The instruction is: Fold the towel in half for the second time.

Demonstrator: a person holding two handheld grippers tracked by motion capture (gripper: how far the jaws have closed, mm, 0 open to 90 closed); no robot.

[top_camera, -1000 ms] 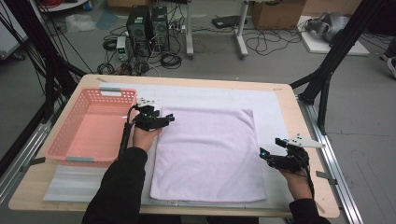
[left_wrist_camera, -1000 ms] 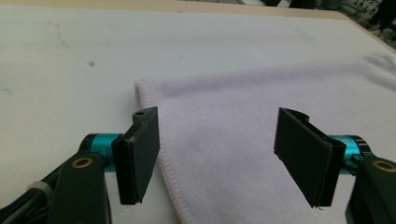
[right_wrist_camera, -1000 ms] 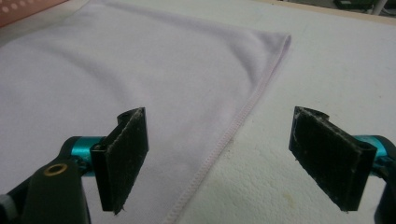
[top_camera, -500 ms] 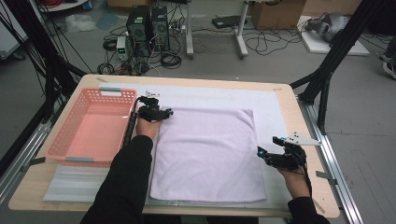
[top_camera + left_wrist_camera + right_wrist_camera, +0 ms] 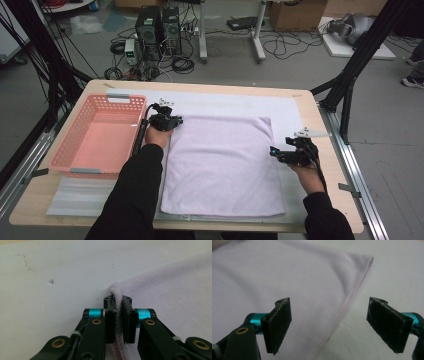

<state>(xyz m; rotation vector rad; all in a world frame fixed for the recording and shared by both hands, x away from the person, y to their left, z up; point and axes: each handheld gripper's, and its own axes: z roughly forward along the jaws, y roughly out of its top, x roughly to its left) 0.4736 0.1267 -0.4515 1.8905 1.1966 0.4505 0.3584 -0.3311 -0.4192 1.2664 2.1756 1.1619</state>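
One towel corner gripped, the other not yet.

The left gripper (image 5: 119, 322) has just closed, pinching the towel's (image 5: 222, 165) far corner between its pads. The right gripper (image 5: 342, 325) is spread wide, the towel's hem between its jaws (probably untouched), so its grip and any folding remain.

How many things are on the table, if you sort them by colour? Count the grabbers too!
Pink: 1, the basket
Pale purple: 1, the towel
White: 1, the mat under the towel
Black: 2, the left gripper pinching the towel's corner, and the right gripper open beside the towel's edge
Total: 5
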